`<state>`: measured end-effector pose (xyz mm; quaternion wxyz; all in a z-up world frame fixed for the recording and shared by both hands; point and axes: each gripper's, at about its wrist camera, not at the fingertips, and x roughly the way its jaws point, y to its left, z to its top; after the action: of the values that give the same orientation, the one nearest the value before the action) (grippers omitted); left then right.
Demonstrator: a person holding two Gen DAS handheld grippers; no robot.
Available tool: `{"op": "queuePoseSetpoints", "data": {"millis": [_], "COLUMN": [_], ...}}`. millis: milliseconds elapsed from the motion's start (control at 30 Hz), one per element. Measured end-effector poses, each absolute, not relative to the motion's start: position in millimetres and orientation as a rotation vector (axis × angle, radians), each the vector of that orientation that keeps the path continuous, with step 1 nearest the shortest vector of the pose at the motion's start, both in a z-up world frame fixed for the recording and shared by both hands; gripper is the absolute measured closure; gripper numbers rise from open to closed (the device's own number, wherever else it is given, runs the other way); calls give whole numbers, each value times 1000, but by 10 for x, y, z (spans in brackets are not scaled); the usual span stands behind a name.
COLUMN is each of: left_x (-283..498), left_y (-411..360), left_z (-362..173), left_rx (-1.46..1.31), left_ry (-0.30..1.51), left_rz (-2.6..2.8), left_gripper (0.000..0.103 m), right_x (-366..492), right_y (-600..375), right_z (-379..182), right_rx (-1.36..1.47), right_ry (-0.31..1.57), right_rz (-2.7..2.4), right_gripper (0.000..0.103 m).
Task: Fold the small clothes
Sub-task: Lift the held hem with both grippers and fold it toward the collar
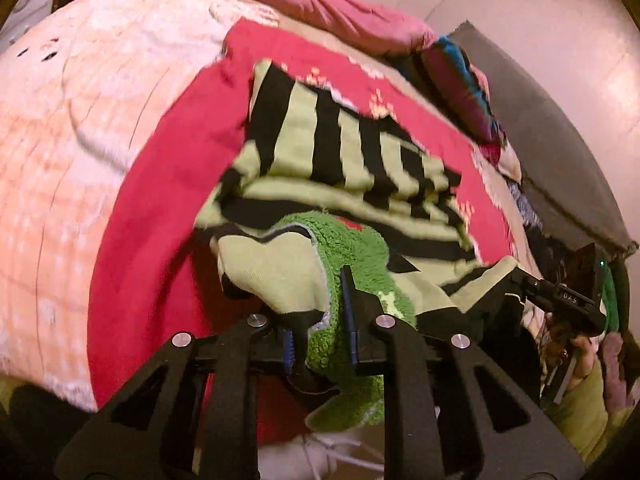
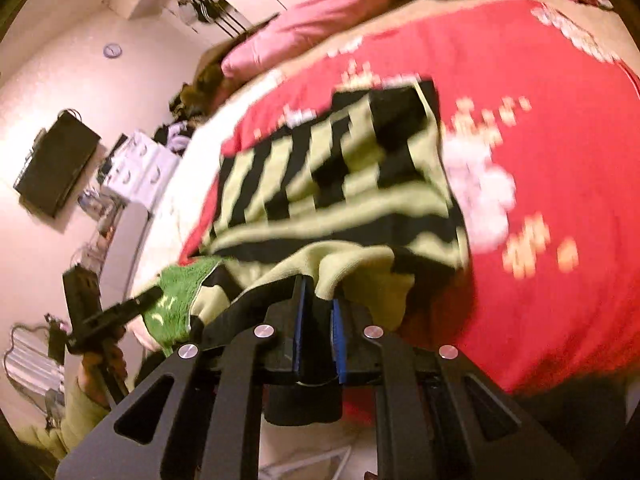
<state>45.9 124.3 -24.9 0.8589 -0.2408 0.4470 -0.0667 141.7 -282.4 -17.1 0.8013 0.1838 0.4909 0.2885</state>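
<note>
Gripping 1 striped garment (image 1: 344,148), 2 grippers.

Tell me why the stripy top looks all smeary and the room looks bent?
Right wrist view: the striped top and the white flowers on the red blanket are smeared by motion blur. Left wrist view: the stripes are a little sharper, only soft at the edges. Both views: the fisheye lens bends the bed and walls into curves, with dark corners, and warm pinkish light tints everything.
</note>
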Motion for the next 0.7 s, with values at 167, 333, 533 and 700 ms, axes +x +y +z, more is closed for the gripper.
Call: {"op": "queuePoseSetpoints", "data": {"millis": [167,333,533,700], "left_x": [895,1421,1634,1388], "left_y": [1307,1422,1591,1649], "left_z": [-134,-255,-540,-418], "left_rx": [-504,-531,-677,-724], "left_ry": [904,915,895,809], "left_rz": [-83,-6,8,-16], "left_gripper": [92,90,75,61], "right_x": [1969,2513,2689,2651], "right_y": [-2731,-2690,-2783,-3004], "right_z": [-77,-187,-721,-698], "right_rx": [392,406,347,432], "right_ry": [1015,986,1011,990], "right_rz": [580,513,450,468], "right_gripper": [92,92,84,63]}}
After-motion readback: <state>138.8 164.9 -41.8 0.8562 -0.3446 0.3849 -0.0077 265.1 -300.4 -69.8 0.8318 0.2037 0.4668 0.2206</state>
